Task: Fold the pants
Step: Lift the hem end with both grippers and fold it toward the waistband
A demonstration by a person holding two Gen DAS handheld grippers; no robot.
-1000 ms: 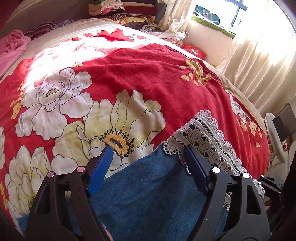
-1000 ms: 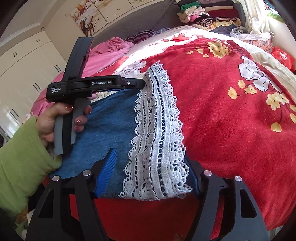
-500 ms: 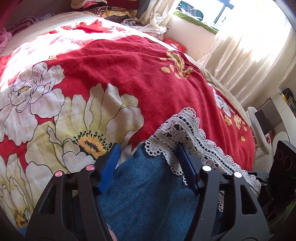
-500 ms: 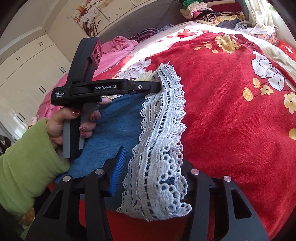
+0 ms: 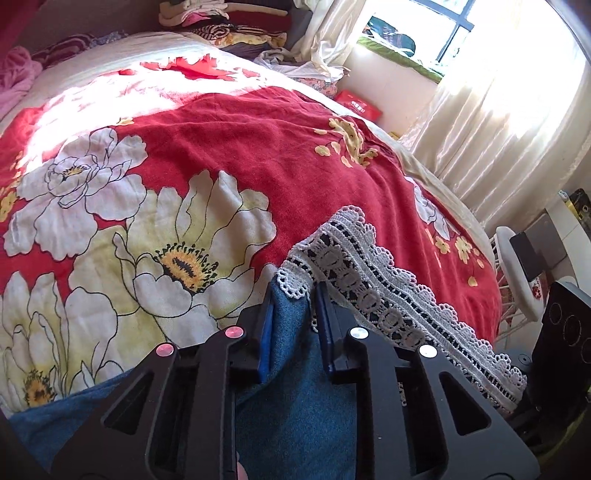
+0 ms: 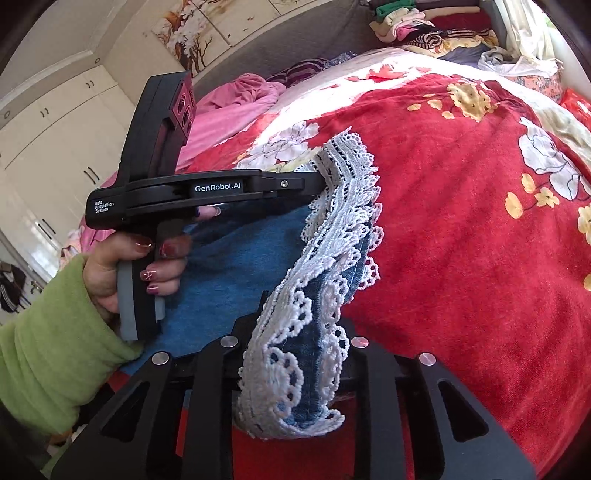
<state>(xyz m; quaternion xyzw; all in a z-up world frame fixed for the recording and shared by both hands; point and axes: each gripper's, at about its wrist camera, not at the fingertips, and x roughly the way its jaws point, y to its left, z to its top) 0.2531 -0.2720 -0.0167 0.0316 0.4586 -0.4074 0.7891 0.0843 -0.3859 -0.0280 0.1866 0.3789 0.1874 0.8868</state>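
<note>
Blue denim pants [image 5: 295,398] with a white lace hem [image 5: 373,280] lie on a red floral bedspread [image 5: 229,147]. My left gripper [image 5: 295,314] is shut on the denim just behind the far corner of the lace hem. My right gripper [image 6: 295,332] is shut on the near corner of the hem [image 6: 310,347], and the lace bunches up between its fingers. In the right wrist view the left gripper [image 6: 314,182] pinches the lace's far end, held by a hand in a green sleeve [image 6: 55,350]. The denim [image 6: 236,266] stretches between the two.
Stacked clothes [image 5: 221,22] lie at the head of the bed. A pink garment [image 6: 236,103] lies at the bed's far left. Curtains [image 5: 498,122] and a window are at the right, and a white rack [image 5: 517,273] stands beside the bed. White wardrobes [image 6: 55,140] stand at the left.
Both grippers have closed from open onto the hem corners. The lace is now bunched and lifted slightly between them.
</note>
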